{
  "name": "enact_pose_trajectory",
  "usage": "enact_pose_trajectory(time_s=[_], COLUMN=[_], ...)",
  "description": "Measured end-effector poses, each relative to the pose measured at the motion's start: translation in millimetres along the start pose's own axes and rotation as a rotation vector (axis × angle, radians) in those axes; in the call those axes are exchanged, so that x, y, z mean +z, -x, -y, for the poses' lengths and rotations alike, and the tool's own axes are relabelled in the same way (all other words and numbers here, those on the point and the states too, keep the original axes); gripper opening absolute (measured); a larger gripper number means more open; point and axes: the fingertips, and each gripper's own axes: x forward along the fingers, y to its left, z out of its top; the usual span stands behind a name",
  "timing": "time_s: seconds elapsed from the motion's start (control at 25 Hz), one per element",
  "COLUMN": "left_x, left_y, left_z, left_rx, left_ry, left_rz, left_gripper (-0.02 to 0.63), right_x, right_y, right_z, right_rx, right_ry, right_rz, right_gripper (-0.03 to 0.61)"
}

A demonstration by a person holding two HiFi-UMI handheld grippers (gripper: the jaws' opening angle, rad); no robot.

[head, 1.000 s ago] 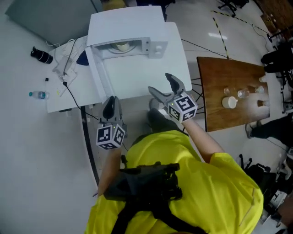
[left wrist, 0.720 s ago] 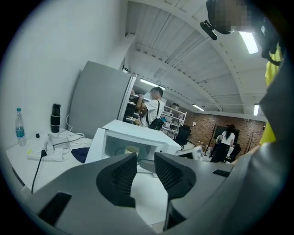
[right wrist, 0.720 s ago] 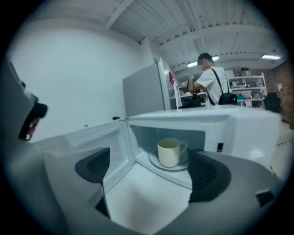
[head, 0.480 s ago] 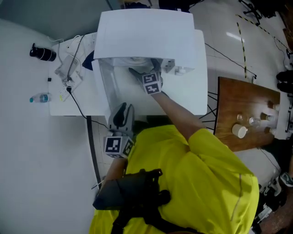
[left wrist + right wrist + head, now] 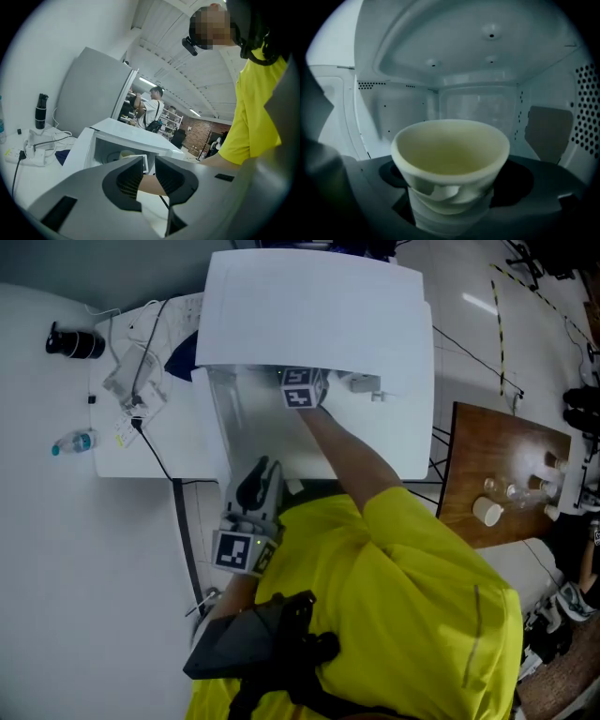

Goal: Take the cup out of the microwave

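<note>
While our right gripper (image 5: 452,180), jaws wide, closes around the cup (image 5: 450,150) inside the microwave (image 5: 319,315), our empty left gripper (image 5: 149,174) narrows beside the open door (image 5: 223,423).

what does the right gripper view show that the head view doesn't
Only the right gripper view: the cup, upright inside the microwave, standing between the right tool's closing jaws, plus the perforated side walls. Only the head view: the bottle at the left, the wooden table and the person's yellow shirt. Both: the microwave and the right tool, which from the head shows only its marker cube at the opening.
</note>
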Motion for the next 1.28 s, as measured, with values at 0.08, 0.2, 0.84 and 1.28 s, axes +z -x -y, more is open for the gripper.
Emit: enact_pose_trajectory(time_s=[0.08,0.2,0.84,1.28], left_x=[3,8,38,91], left_y=[3,4,-5,102], left_z=[-4,-11,-11,-106], left_rx=[-0.009,-0.023,-0.019,0.085], left_ry=[-0.003,0.009,-0.037,-0.024], left_rz=[-0.004,0.0,0.029,0.175], left_gripper=[0.084,0.077,0.077,0.077], right_x=[2,-1,78,210], right_y=[-1,6,330,336], right_z=[5,5,-50,-165], right_rx=[-0.025,-0.004,0.43,0.509], right_ry=[0.011,0.009,0.052,0.068], right_rz=[-0.014,-0.005,0.077,0.259], right_gripper=[0.468,0.465,0.465,0.465])
